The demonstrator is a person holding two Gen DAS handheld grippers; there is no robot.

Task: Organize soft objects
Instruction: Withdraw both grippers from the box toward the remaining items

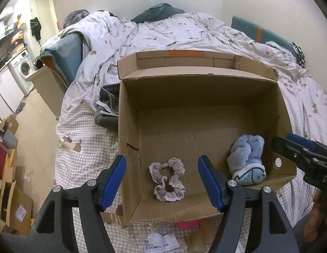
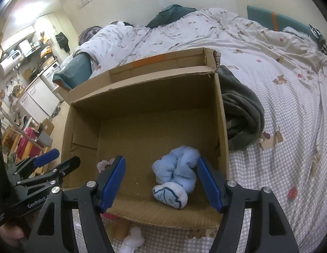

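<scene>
An open cardboard box (image 1: 129,113) (image 2: 223,126) sits on the bed. Inside near the front lie a grey lace scrunchie (image 1: 168,179) and a fluffy light-blue slipper sock (image 1: 246,158) (image 2: 176,177). My left gripper (image 1: 166,185) is open and empty, its fingers straddling the scrunchie above the box's front. My right gripper (image 2: 161,181) is open and empty, its fingers either side of the blue sock. The right gripper also shows at the right edge of the left wrist view (image 1: 294,147). The scrunchie peeks out behind my right gripper's left finger (image 2: 104,165).
A dark grey-green fleece garment (image 2: 241,113) lies on the bed right of the box; more grey clothing (image 1: 107,107) lies left of it. A small white soft item (image 2: 132,240) and a plastic bag with a label (image 1: 161,242) lie before the box. Kitchen clutter is far left.
</scene>
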